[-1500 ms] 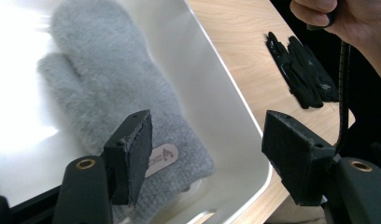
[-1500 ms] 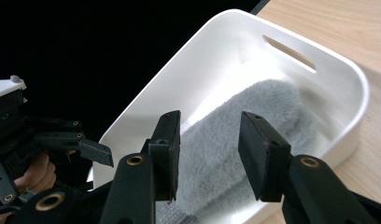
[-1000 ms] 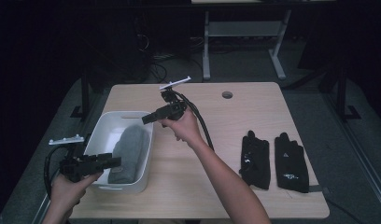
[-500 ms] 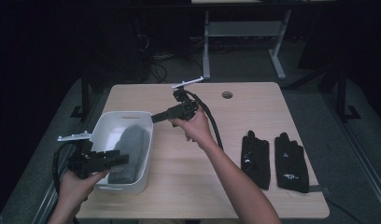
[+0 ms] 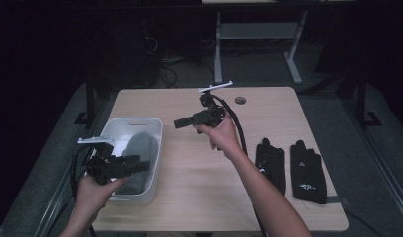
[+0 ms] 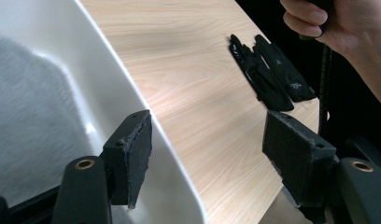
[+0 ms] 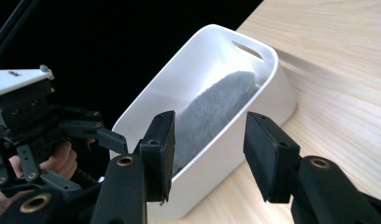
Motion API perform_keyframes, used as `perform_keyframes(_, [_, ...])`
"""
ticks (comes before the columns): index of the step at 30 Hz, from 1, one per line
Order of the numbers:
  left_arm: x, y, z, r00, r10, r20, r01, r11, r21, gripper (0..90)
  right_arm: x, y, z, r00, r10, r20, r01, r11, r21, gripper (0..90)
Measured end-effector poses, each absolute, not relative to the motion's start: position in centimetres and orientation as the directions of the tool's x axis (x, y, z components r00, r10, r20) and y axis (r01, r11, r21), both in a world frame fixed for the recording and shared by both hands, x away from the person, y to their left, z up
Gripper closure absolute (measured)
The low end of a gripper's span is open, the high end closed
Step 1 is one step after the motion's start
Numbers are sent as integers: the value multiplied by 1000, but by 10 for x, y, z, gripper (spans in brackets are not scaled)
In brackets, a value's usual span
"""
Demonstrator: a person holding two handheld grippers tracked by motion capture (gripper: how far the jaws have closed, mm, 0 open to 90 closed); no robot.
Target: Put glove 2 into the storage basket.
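A white tub [image 5: 155, 148] stands at the table's left with a grey cloth [image 5: 139, 150] lying inside it. My left gripper [image 5: 142, 165] hovers over the tub's near end, open and holding nothing. In the left gripper view the left gripper [image 6: 212, 158] straddles the tub's rim [image 6: 132, 93], with the cloth [image 6: 30, 116] to the left. My right gripper [image 5: 179, 123] is held above the table's middle, pointing left at the tub, open and without a load. The right gripper view looks between the right gripper's [image 7: 209, 149] pads at the tub [image 7: 268, 93] and cloth [image 7: 216, 107].
Two black gloves [image 5: 271, 165] [image 5: 305, 170] lie side by side at the table's right, also in the left gripper view as gloves [image 6: 272, 74]. A round cable hole [image 5: 240, 100] sits near the far edge. Bare wood lies between tub and gloves.
My right gripper has drifted to the right, away from the tub. My left gripper has moved right and slightly up, over the tub's near end. Both stay open.
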State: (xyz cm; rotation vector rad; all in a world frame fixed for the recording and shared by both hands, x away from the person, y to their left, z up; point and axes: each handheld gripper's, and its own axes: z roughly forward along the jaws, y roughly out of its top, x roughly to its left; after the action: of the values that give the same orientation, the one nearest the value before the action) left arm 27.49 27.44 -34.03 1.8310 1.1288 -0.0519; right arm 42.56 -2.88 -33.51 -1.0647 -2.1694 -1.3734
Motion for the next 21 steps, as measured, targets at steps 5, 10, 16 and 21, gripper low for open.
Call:
perform_keyframes(5, [277, 261, -339, 587, 660, -468, 708, -138, 693, 328, 423, -43, -333, -651, 408, 640, 751, 229, 619, 527])
perform_keyframes(10, [280, 251, -338, 604, 652, -459, 702, -161, 694, 328, 420, -58, -332, -646, 414, 641, 754, 216, 621, 525])
perform_keyframes(16, [283, 235, -336, 627, 634, -454, 693, -187, 696, 328, 416, -77, -331, -638, 431, 638, 758, 205, 619, 521])
perform_keyframes(21, [286, 220, -337, 640, 620, -454, 692, -209, 691, 327, 413, -94, -331, -626, 443, 641, 765, 188, 616, 518])
